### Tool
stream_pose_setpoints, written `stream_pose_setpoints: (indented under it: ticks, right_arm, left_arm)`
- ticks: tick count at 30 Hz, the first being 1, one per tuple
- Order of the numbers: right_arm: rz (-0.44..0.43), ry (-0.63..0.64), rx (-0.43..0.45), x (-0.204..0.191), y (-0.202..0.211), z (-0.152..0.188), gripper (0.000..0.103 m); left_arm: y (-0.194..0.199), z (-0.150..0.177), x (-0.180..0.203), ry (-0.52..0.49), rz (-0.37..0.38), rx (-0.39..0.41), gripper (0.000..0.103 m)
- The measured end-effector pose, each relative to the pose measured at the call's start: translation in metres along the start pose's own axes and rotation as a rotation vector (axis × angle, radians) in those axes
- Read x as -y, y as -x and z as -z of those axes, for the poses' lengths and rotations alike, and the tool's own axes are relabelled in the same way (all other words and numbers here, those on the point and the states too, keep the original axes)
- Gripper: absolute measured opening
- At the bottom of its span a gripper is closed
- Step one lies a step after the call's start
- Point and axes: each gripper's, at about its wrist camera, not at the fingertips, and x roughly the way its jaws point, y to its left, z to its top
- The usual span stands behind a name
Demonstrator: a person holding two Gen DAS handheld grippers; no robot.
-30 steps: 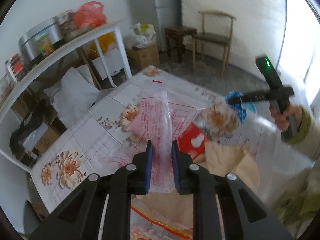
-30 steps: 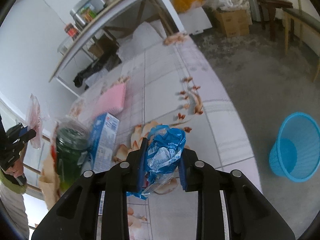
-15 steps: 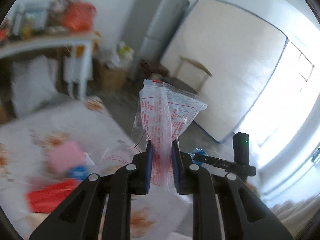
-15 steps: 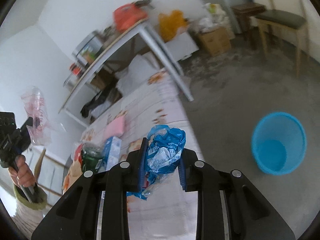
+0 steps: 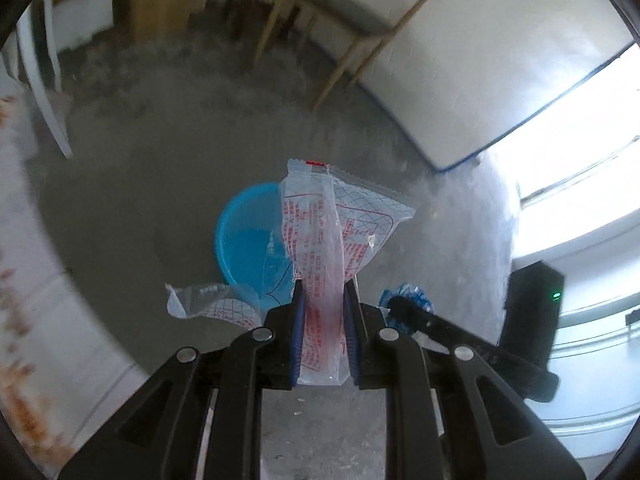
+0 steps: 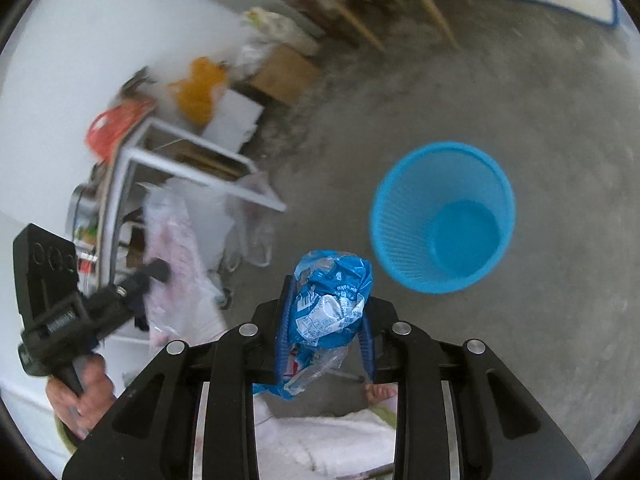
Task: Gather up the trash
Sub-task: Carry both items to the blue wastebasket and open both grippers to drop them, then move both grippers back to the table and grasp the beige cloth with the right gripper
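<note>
My left gripper (image 5: 323, 296) is shut on a clear plastic wrapper (image 5: 320, 220) with red print, which stands up between the pads. Below and behind it a blue mesh bin (image 5: 232, 236) stands on the concrete floor. My right gripper (image 6: 326, 320) holds a crumpled blue wrapper (image 6: 332, 300); its jaws are opening with the wrapper still between the pads. The blue bin (image 6: 394, 236) lies ahead and to the right of it, empty. In the right wrist view the left gripper (image 6: 156, 272) and its clear wrapper (image 6: 172, 240) show at the left, held by a hand (image 6: 80, 396).
A wooden chair (image 5: 352, 12) and a cardboard box (image 5: 160, 4) stand at the far wall. The floral-cloth table edge (image 5: 28, 288) runs along the left. A white shelf table (image 6: 192, 168) with bags and an orange bag (image 6: 200, 88) stand left of the bin.
Both grippers have swung away from the table and tipped down toward the floor. The blue bin now lies under them. Each wrapper has stayed in its gripper.
</note>
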Motion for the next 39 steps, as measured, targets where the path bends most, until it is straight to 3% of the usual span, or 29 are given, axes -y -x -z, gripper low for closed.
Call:
stream_pose_setpoints:
  ticks: [2,3,4,6,8,12,18,21,24,26,33,39]
  right_arm:
    - [0.007,-0.018,-0.002,0.01,-0.011,-0.015,0.029]
    - [0.016,-0.036,0.002,0.016,-0.021,-0.024,0.035]
    - [0.032,-0.056,0.012,0.022,-0.033,-0.035,0.044]
    - [0.057,-0.072,0.022,0.031,-0.049,-0.049,0.06]
    - [0.085,-0.1,0.0,0.043,-0.068,-0.058,0.063]
    - [0.059,-0.183,-0.015,0.065,-0.072,-0.055,0.064]
    - [0.038,-0.141,0.022,0.06,-0.047,-0.036,0.068]
    - [-0.027,-0.148,0.025,0.064,-0.026,-0.024,0.073]
    - [-0.103,-0.166,0.036,0.067,-0.001,-0.007,0.079]
    - [-0.111,-0.146,0.035,0.063,0.009,0.001,0.08]
    - [-0.147,-0.004,-0.053,0.014,0.02,0.044,0.08]
    - [-0.207,0.16,-0.119,-0.054,0.016,0.077,0.08]
  left_arm:
    - [-0.033,-0.012,0.004,0.018,-0.009,-0.027,0.019]
    - [-0.042,-0.019,0.006,0.026,-0.019,-0.02,0.024]
    - [-0.054,-0.027,0.008,0.033,-0.022,-0.008,0.029]
    - [-0.065,-0.035,0.008,0.032,-0.039,0.013,0.057]
    - [-0.068,-0.039,0.01,0.035,-0.058,0.051,0.062]
    - [-0.058,-0.033,0.01,-0.006,-0.08,0.075,0.063]
    - [-0.004,-0.009,0.02,-0.093,-0.068,0.169,0.063]
    - [0.034,0.021,0.041,-0.203,-0.116,0.216,0.063]
    - [0.076,0.071,0.062,-0.378,-0.24,0.296,0.064]
    - [0.099,0.104,0.066,-0.426,-0.287,0.341,0.068]
    - [0.171,0.2,0.025,-0.348,-0.333,0.48,0.069]
    - [0.221,0.283,-0.027,-0.239,-0.455,0.596,0.069]
